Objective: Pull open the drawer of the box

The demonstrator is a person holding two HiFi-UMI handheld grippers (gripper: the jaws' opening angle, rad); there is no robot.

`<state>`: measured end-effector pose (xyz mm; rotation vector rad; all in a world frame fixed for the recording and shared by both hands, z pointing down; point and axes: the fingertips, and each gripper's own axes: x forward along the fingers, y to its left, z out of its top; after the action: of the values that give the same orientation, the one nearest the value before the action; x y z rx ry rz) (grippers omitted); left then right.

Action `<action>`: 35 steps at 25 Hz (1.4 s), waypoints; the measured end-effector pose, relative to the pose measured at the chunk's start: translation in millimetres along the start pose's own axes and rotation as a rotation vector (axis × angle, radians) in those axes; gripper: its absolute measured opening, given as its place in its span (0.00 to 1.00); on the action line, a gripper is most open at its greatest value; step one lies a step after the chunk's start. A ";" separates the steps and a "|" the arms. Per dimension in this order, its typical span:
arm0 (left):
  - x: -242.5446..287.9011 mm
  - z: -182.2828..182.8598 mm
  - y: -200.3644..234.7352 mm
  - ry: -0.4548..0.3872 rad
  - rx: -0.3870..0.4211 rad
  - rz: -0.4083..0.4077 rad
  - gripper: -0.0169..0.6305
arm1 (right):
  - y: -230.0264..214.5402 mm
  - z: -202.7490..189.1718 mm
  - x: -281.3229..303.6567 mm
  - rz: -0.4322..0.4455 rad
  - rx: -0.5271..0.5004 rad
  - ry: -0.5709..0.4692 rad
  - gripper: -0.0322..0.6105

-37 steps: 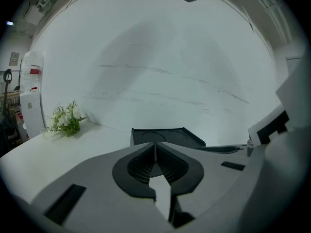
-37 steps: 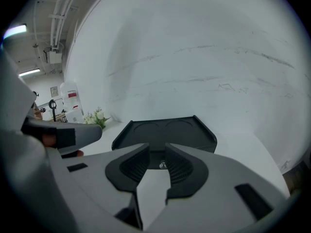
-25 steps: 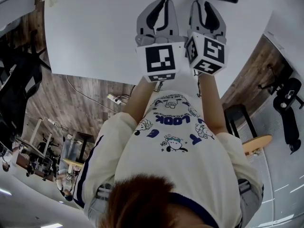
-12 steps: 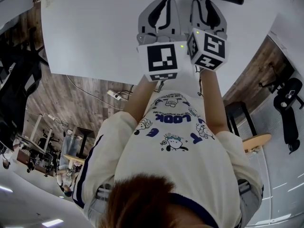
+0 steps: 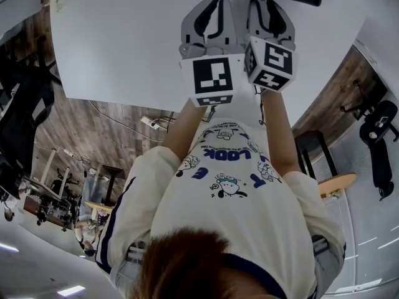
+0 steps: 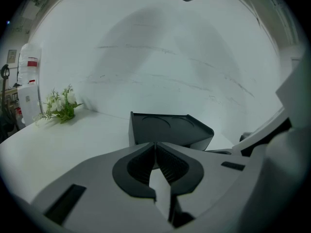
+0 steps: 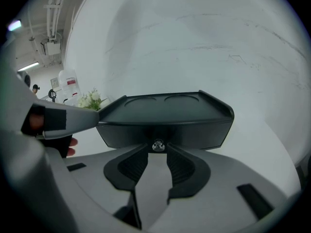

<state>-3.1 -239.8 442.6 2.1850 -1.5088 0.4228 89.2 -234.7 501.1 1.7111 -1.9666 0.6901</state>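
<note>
A white table (image 5: 124,42) carries a black box (image 7: 165,118), which stands toward its far side and has two shallow round recesses in its top. A small bunch of white flowers (image 6: 60,106) sits at the far left corner, well apart from the box.

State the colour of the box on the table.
The box is black, clearest in the right gripper view.

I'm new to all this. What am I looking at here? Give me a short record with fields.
surface: white table
target: black rectangular box with small shiny round knob on its front
drawer: looks shut
left tool: jaws together, empty
right tool: jaws apart, knob at their tips
background: small bunch of white flowers
</note>
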 end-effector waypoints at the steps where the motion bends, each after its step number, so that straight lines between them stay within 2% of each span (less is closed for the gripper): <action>1: 0.3 -0.3 0.2 0.001 0.000 0.000 0.06 | -0.4 -0.7 0.9 -0.001 -0.001 0.003 0.26; 6: 1.2 -3.1 1.6 0.006 -0.006 0.004 0.06 | -2.1 -2.3 3.6 0.002 -0.005 0.006 0.26; 14: 0.4 -7.7 6.5 0.018 -0.009 0.015 0.06 | -0.2 -2.8 6.1 0.007 -0.016 0.002 0.19; 35: -16.8 -13.1 2.2 0.020 -0.013 0.015 0.06 | -4.4 -8.6 -1.2 -0.001 -0.004 -0.012 0.19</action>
<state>-11.2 -220.2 446.0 2.1551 -1.5141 0.4371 93.7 -228.8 507.4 1.7171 -1.9739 0.6767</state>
